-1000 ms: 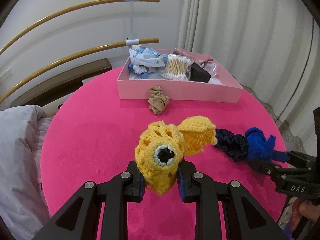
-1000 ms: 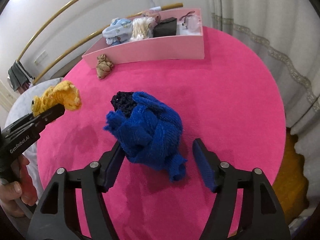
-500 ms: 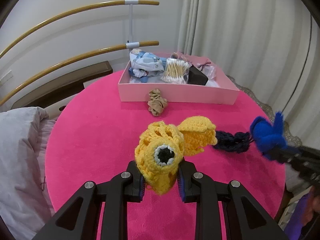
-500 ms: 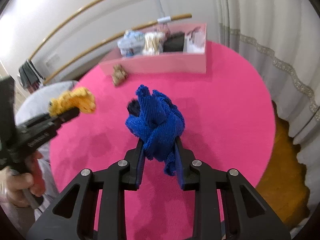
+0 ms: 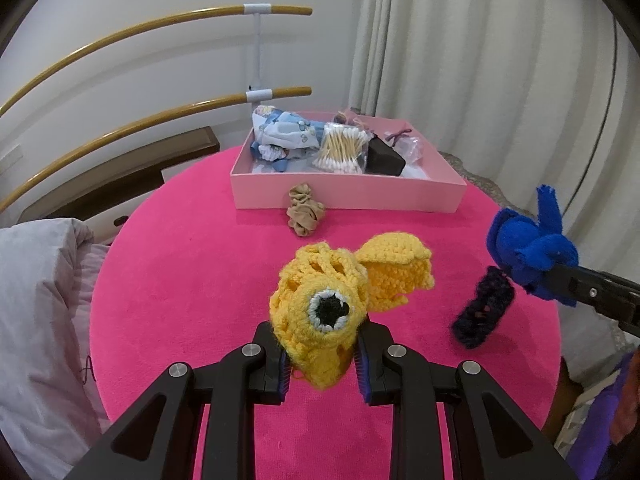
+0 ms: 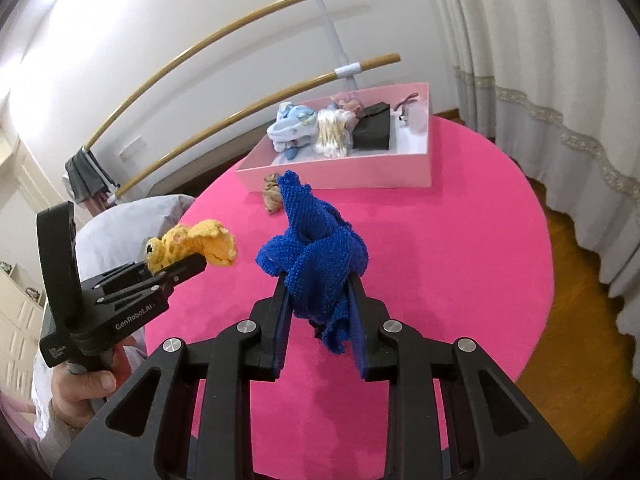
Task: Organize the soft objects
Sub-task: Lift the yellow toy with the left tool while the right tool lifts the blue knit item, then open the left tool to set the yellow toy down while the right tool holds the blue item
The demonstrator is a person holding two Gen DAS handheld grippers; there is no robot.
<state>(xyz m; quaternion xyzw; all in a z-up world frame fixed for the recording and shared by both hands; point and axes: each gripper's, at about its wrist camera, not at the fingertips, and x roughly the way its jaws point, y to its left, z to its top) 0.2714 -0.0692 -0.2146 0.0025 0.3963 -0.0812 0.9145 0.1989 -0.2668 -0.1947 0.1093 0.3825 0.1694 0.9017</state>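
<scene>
My left gripper (image 5: pixel 320 364) is shut on a yellow crochet toy (image 5: pixel 320 304) with a black-and-white eye, held above the pink table (image 5: pixel 180 264). It also shows in the right wrist view (image 6: pixel 192 244). My right gripper (image 6: pixel 320 320) is shut on a blue knitted piece (image 6: pixel 316 256), lifted off the table. In the left wrist view the blue piece (image 5: pixel 528 252) hangs at the right, with a dark navy knitted part (image 5: pixel 482 312) dangling below it. A beige scrunchie (image 5: pixel 305 209) lies in front of the pink box (image 5: pixel 344 200).
The pink box holds a blue-white cloth (image 5: pixel 286 136), a bag of cotton swabs (image 5: pixel 340 152) and a black pouch (image 5: pixel 384 158). Curved wooden rails (image 5: pixel 120 60) stand behind. A grey-white pillow (image 5: pixel 36 300) lies left; curtains (image 5: pixel 480 60) hang right.
My right gripper closed on the blue knitted piece and lifted it off the table, the navy part rising with it. My left gripper kept hold of the yellow toy and rose slightly.
</scene>
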